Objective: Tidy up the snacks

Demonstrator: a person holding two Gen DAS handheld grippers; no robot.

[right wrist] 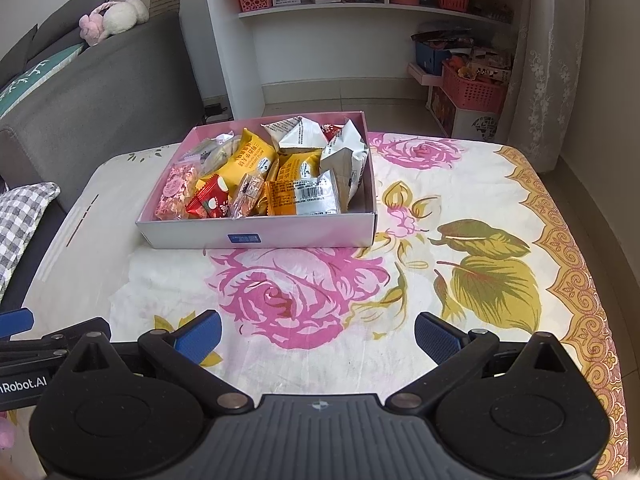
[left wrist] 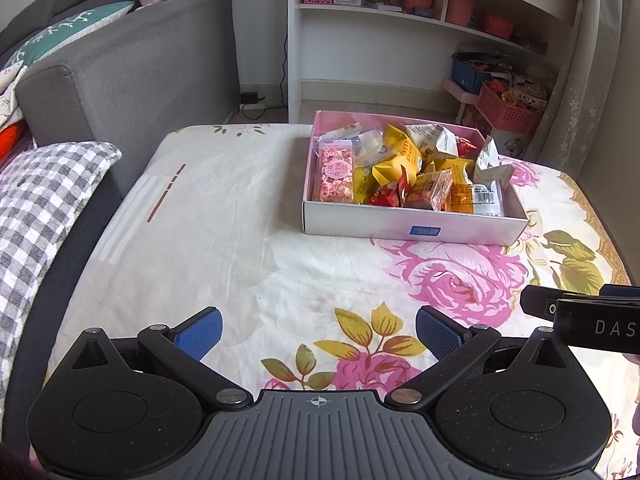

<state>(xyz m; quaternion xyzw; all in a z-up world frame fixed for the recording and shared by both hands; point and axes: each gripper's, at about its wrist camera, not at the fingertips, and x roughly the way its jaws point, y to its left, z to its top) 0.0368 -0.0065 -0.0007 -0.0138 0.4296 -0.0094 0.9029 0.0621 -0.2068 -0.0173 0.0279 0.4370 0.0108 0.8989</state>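
From the left wrist camera, the left gripper hovers low over the floral cloth, its blue-padded fingers spread wide, holding nothing and touching nothing. At about one o'clock from it sits the pink snack box, well apart, packed with wrapped snacks: a pink nougat bar along its nine o'clock side, yellow packets in the middle, silver-white packets toward three o'clock. Part of the right gripper's black body shows at three o'clock. From the right wrist camera, the right gripper is likewise spread wide and empty above the cloth, with the box at eleven o'clock, apart from it, a red packet near its front wall. The left gripper's edge shows at nine o'clock.
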